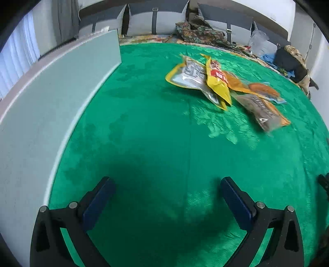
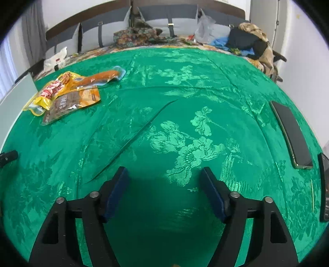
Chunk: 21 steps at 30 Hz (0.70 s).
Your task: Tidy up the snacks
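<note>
Surface: a bed covered with a green floral brocade bedspread (image 2: 185, 86). A grey padded headboard (image 2: 156, 15) runs along the far edge.

Left claw (image 1: 167, 198): jaws wide apart, nothing between the blue pads, only bare green cloth beneath. It points steeply down at the near part of the bed. A pale grey-green board (image 1: 51, 98) lies along the bed's left side, beside this claw.

Right claw (image 2: 164, 188): jaws spread, empty, over a shiny flower motif in the cloth. A long crease (image 2: 135, 137) in the bedspread runs diagonally just left of and beyond it.

Snack packets, all in one overlapping heap on the bedspread, far from both claws. In the left wrist view the heap is at far right; in the right wrist view, at far left.
- yellow-and-red snack bag (image 1: 219, 82), lying across the others
- clear pouch with yellow border (image 1: 188, 75), leftmost in the left wrist view, printed label up
- brown-and-orange pouch (image 1: 262, 112), nearest to the claws
- sausage in a blue-edged clear wrap (image 2: 104, 76), farthest of the heap

Other items: two dark phones at the bed's right edge, one (image 2: 291, 133) flat on the cloth, a second (image 2: 324, 184) partly cut off by the frame. Patterned fabric (image 2: 135, 33), a clear plastic bag (image 2: 203, 28) and dark clothing (image 2: 246, 41) are piled at the far end by the headboard.
</note>
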Each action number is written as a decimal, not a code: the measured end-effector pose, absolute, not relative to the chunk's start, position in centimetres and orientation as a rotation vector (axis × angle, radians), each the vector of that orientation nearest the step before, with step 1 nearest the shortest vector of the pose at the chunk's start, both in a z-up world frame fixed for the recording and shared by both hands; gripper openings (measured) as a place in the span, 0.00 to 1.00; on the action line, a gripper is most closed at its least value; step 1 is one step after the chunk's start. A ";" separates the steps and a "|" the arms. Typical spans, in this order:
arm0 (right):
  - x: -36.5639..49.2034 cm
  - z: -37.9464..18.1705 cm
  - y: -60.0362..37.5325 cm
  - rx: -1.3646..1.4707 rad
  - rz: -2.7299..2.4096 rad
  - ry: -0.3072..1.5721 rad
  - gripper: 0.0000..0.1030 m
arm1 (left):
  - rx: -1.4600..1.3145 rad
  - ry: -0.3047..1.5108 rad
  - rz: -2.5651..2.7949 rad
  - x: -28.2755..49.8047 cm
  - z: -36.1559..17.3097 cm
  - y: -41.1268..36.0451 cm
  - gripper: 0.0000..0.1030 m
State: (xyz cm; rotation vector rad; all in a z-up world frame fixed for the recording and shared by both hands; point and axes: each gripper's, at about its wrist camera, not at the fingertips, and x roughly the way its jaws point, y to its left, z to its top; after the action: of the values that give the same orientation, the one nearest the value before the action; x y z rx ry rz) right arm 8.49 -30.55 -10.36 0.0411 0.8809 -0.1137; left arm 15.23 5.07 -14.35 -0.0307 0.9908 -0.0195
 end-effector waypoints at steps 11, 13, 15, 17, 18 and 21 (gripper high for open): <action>8.8 -10.4 -30.5 0.031 -0.108 0.887 0.80 | -0.008 0.951 -0.023 15.5 -14.7 5.1 1.00; 8.8 -10.4 -30.5 0.031 -0.108 0.887 0.80 | -0.010 0.951 -0.024 15.5 -14.7 5.1 1.00; 8.8 -10.4 -30.5 0.031 -0.108 0.887 0.81 | -0.011 0.951 -0.024 15.4 -14.6 5.1 1.00; 8.8 -10.4 -30.5 0.031 -0.108 0.887 0.81 | -0.010 0.951 -0.023 15.4 -14.6 5.1 1.00; 8.8 -10.4 -30.5 0.031 -0.108 0.887 0.81 | -0.011 0.951 -0.023 15.4 -14.6 5.1 1.00; 8.7 -10.4 -30.5 0.032 -0.109 0.887 0.81 | -0.010 0.951 -0.023 15.4 -14.6 5.1 1.00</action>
State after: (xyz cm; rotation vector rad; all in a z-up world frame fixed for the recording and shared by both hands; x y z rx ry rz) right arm 8.75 -30.45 -10.39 0.0315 0.8867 -0.1086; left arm 15.39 5.08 -14.64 -0.0101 0.9511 -0.0227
